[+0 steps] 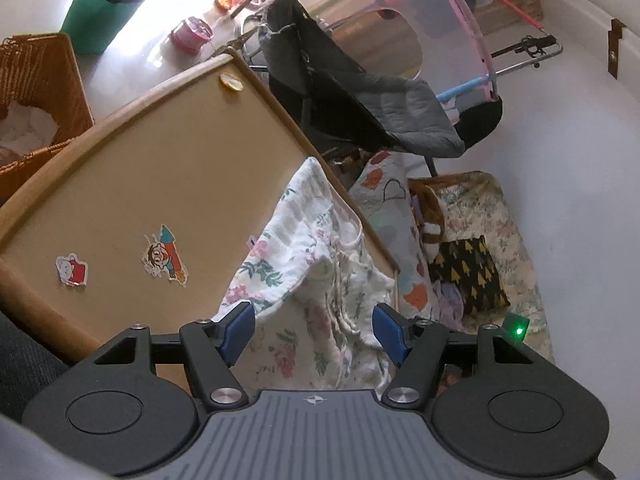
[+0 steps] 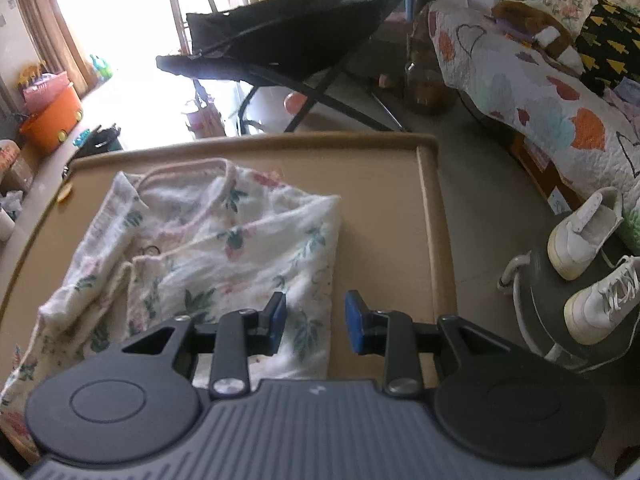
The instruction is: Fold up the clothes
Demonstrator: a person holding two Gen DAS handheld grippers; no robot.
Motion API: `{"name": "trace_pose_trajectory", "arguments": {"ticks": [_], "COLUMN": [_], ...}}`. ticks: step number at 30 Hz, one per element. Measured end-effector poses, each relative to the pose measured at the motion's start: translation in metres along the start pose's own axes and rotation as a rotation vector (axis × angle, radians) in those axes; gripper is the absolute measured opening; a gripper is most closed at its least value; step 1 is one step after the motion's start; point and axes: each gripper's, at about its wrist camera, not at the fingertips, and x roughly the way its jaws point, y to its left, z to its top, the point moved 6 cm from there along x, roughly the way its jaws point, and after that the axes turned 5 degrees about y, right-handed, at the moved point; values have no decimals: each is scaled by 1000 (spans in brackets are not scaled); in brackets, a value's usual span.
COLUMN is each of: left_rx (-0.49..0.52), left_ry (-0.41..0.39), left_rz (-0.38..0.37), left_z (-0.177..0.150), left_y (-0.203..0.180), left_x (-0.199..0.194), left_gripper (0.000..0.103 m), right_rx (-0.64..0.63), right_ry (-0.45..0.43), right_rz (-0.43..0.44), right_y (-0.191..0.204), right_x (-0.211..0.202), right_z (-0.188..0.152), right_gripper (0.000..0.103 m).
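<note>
You had the white floral cotton garment [image 2: 208, 248] bunched along the tan tray-table's [image 2: 430, 216] right edge, left gripper [image 1: 314, 330] jaws apart astride its hem, right gripper [image 2: 314, 320] jaws apart, unloaded, over its near corner, likely readying a fold.

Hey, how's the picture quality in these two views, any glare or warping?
Left wrist view: window glare whitens the floor near the green bin, and fisheye bends the table edge. Right wrist view: the window area is blown out; the floral garment looks slightly soft.
</note>
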Motion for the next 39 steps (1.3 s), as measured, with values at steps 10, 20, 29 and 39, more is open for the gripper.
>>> {"name": "trace_pose_trajectory", "arguments": {"ticks": [10, 20, 29, 39], "left_rx": [15, -3, -17, -41], "left_ry": [-6, -12, -6, -8], "left_rz": [2, -27, -43, -60], "left_z": [0, 4, 5, 7], "left_y": [-3, 1, 1, 4], "left_x": [4, 2, 4, 5], "left_gripper": [67, 67, 67, 68], "right_rx": [-26, -64, -169, -283], "right_ry": [5, -11, -66, -92], "right_rz": [-29, -33, -67, -78], "right_y": [5, 17, 37, 65], "right_x": [2, -3, -15, -16], "right_z": [-7, -7, 1, 4], "right_gripper": [31, 6, 6, 6]}}
